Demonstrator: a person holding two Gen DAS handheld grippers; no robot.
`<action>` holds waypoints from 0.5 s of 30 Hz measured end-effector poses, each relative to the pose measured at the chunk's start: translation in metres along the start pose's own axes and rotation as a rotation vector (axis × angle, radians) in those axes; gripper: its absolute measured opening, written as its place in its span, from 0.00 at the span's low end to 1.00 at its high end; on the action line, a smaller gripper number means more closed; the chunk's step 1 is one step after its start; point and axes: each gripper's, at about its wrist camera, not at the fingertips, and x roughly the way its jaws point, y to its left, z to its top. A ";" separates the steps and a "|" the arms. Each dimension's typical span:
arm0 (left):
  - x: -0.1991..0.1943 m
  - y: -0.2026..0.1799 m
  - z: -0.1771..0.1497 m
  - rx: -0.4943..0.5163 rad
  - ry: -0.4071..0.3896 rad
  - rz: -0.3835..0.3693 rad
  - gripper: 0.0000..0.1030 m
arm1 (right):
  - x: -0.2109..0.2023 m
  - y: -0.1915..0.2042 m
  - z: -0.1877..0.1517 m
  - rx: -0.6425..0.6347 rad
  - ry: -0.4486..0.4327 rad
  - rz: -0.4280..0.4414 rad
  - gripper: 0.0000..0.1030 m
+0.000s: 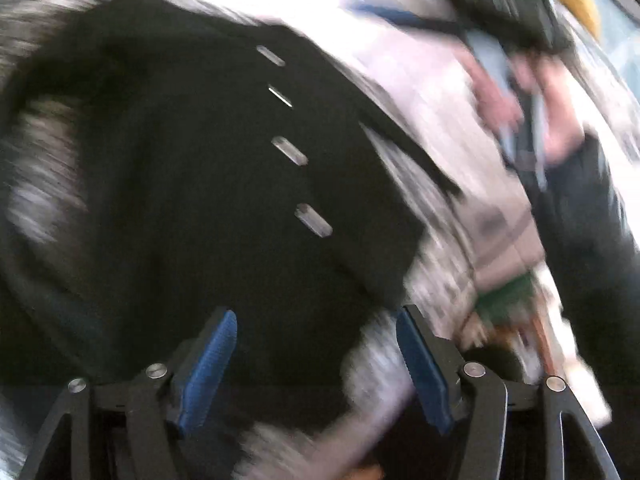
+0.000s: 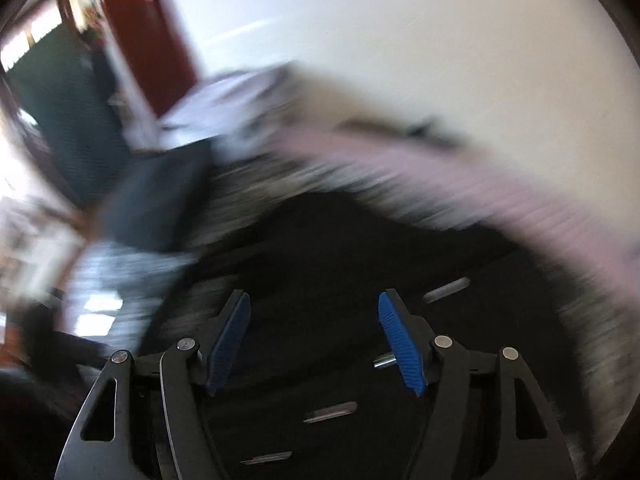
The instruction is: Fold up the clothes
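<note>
Evidently the black garment (image 1: pixel 192 184) is the piece being worked: it lies spread over a pale, patterned surface (image 1: pixel 432 128), and a row of light button-like marks (image 1: pixel 289 151) runs down its middle, which suggests it faces up with its front showing. Heavy blur makes it impossible to tell whether that surface is a bed or a worktop, or whether any part of the cloth is already folded over.

Directly above the dark cloth hangs the left claw (image 1: pixel 316 360), its blue pads wide apart and nothing between them; one pad sits over the garment, the other near its edge, probably to line up on a hem. Over the same cloth, the right claw (image 2: pixel 314 344) is likewise released and empty, with the light marks showing beneath and beside it. Having both claws apart over the garment fits either reaching for an edge or having just let one go.

Farther out, the left view catches a hand (image 1: pixel 532 108) around the other tool, while the right view shows a plain white wall (image 2: pixel 400 40) and a dark red door frame (image 2: pixel 148 40)
</note>
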 end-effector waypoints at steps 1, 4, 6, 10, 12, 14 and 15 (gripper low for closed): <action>0.009 -0.015 -0.009 0.029 0.030 -0.029 0.67 | 0.013 0.016 -0.003 0.026 0.045 0.065 0.66; 0.027 -0.051 -0.036 0.115 0.099 -0.077 0.67 | 0.059 0.059 -0.014 0.011 0.185 0.185 0.66; 0.028 -0.062 -0.050 0.156 0.125 -0.090 0.67 | 0.091 0.088 -0.027 -0.016 0.282 0.191 0.66; 0.021 -0.073 -0.077 0.196 0.153 -0.107 0.67 | 0.148 0.131 -0.065 -0.015 0.458 0.211 0.59; 0.016 -0.074 -0.086 0.213 0.153 -0.100 0.67 | 0.173 0.145 -0.080 -0.010 0.520 0.207 0.56; 0.009 -0.072 -0.092 0.228 0.144 -0.086 0.67 | 0.192 0.156 -0.086 -0.019 0.537 0.201 0.55; 0.006 -0.068 -0.093 0.231 0.140 -0.080 0.67 | 0.198 0.164 -0.086 -0.036 0.520 0.197 0.55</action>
